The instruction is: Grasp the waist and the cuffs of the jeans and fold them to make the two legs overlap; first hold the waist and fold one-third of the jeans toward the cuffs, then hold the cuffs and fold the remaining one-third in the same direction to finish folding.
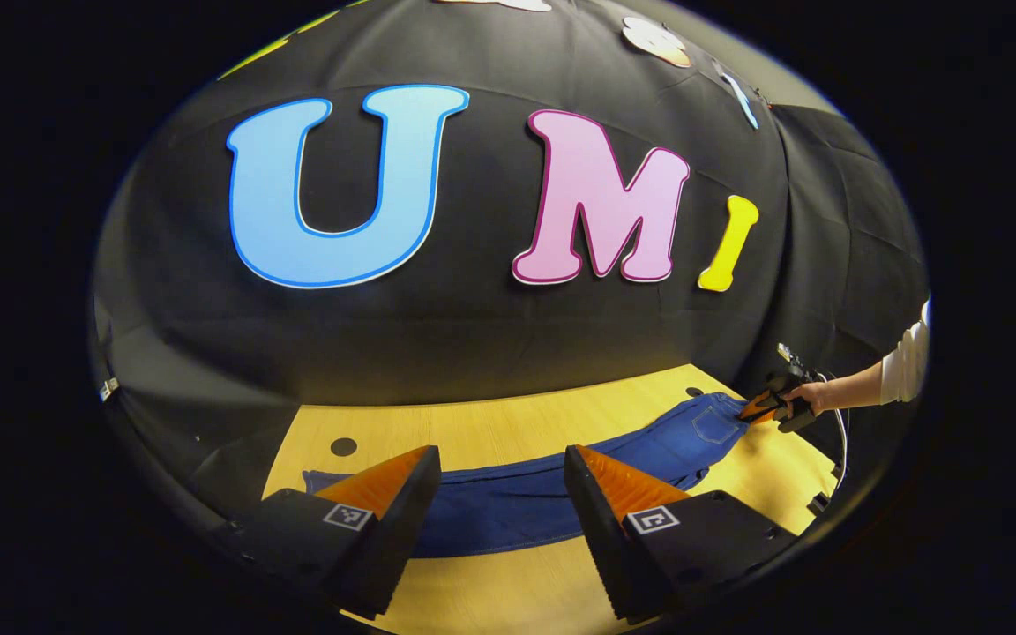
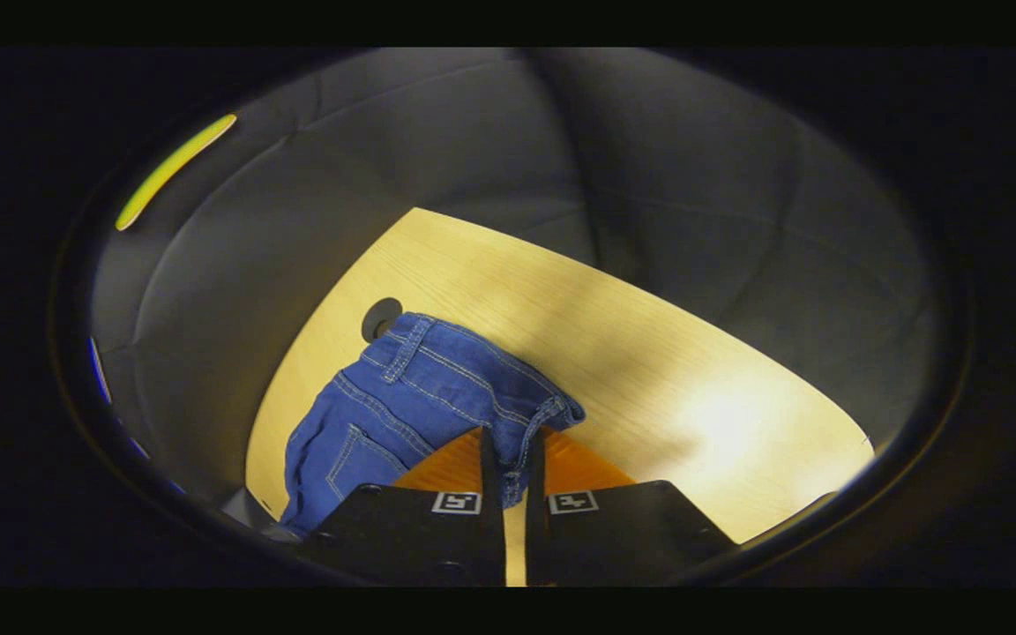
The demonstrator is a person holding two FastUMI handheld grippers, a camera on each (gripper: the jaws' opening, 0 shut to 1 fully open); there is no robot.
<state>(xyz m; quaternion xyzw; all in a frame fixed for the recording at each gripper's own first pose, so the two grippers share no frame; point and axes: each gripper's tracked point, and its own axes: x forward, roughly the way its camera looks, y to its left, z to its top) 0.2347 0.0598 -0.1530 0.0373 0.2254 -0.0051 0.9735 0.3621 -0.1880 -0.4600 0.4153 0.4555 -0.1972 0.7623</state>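
The jeans [image 1: 552,494] lie stretched across the wooden tabletop [image 1: 490,423], their long axis running from the cuff end at the left of the left gripper view to the waist [image 2: 437,362] at its far right. That axis settles the coming move — each end has its own gripper. The right gripper [image 2: 509,459] is at the waist end: in the right gripper view its jaws are closed on a fold of the waistband, the denim pinched between both fingers and bunched up just beyond them. In the left gripper view the same gripper shows far off, held by a hand [image 1: 806,394] at the waist. The left gripper [image 1: 501,481] hangs over the leg section with its jaws wide apart and nothing between them — the cloth lies below and ahead of them, the cuffs off toward its left finger. Judging from this, the left gripper is the nearer one to the cuffs and probably has to shift that way before closing.
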